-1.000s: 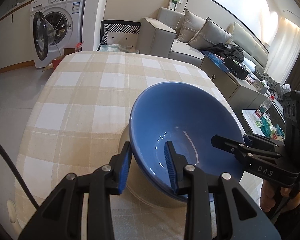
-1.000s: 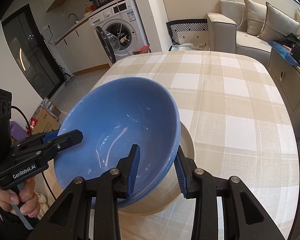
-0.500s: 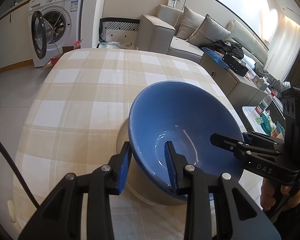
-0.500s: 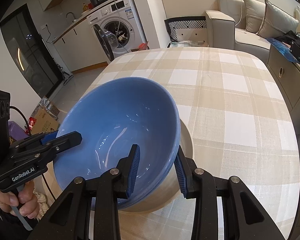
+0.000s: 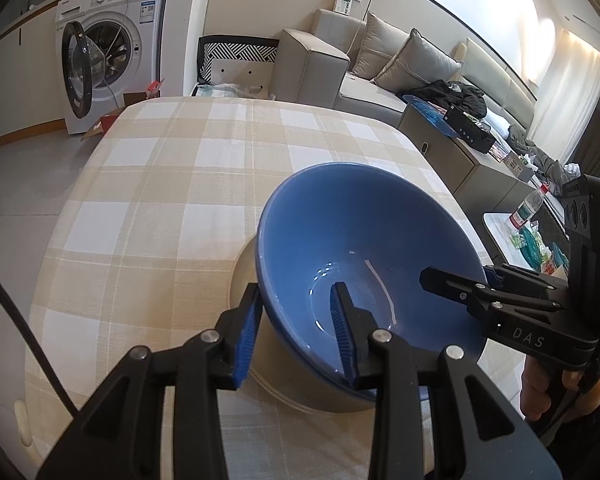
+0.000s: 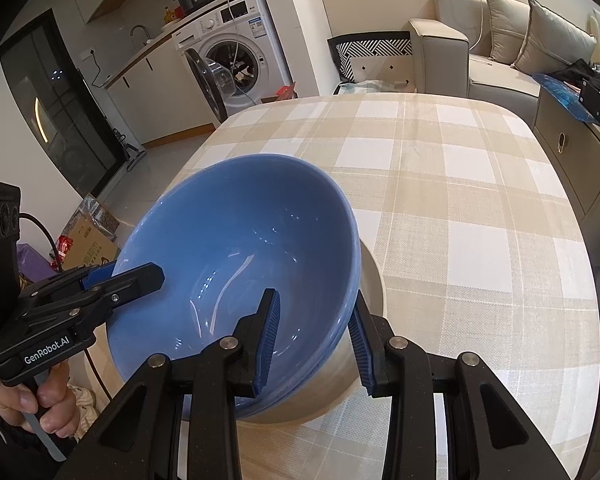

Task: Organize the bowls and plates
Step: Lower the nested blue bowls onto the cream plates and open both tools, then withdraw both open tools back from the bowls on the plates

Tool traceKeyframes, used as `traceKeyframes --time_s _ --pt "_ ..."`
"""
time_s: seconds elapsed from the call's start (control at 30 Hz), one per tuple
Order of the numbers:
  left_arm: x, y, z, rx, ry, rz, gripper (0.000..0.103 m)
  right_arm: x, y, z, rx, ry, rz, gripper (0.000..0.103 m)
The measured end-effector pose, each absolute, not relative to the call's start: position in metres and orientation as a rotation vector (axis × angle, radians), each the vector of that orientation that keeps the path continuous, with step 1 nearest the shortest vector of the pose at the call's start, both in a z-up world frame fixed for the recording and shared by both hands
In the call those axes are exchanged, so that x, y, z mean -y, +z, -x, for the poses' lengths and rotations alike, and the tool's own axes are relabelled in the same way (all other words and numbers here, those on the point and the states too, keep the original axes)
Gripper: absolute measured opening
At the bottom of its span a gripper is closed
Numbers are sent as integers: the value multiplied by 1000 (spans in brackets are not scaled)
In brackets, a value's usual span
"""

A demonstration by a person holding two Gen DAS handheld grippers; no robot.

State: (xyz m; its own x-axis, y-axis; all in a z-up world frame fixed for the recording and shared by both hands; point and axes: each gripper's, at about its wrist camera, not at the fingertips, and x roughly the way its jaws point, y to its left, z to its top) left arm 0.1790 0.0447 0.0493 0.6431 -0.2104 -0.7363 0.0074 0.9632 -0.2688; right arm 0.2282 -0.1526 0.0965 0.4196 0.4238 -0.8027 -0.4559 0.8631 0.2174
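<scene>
While both straddle the glossy blue ceramic bowl nested in a beige bowl at 6 o'clock | left gripper, "GenRobot.AI", jaws apart | right gripper, "DAS", jaws apart

The right gripper has its jaws astride the near rim of the blue bowl, one inside, one outside. The bowl sits nested in a beige bowl (a second blue rim shows beneath). Left of the jaws, the left gripper reaches over the rim. Checked bench lies beyond.
</scene>
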Motion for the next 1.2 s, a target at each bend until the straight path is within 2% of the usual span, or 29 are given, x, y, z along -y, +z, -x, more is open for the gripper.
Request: traceKeyframes --time_s 0.13,0.37,0.4,0.47,0.5,0.63,0.77,0.87,1.0,1.2 --pt "-44 49 -179 -865 -129 248 38 154 96 -228 -992 550 40 35" --pt "-43 51 -179 -865 -131 236 39 155 99 -227 -985 550 39 35" --pt "-43 51 -179 -863 -132 234 40 155 100 -227 -984 552 39 40" --pt "-42 54 -178 -854 -135 224 52 155 103 -226 -972 561 38 49" --pt "-42 55 -177 -849 -136 220 56 155 104 -226 -965 563 40 50" --pt "-42 60 -174 -837 -139 206 62 154 108 -227 -951 560 44 59" --pt "-45 64 -169 -808 -128 197 85 155 111 -224 -937 566 35 72" --pt "-46 68 -165 -790 -130 186 89 156 114 -222 -920 574 26 85" --pt "-48 73 -159 -752 -121 165 103 160 119 -218 -891 581 14 93" --pt "-48 81 -148 -694 -125 138 103 168 127 -210 -837 589 -15 102"
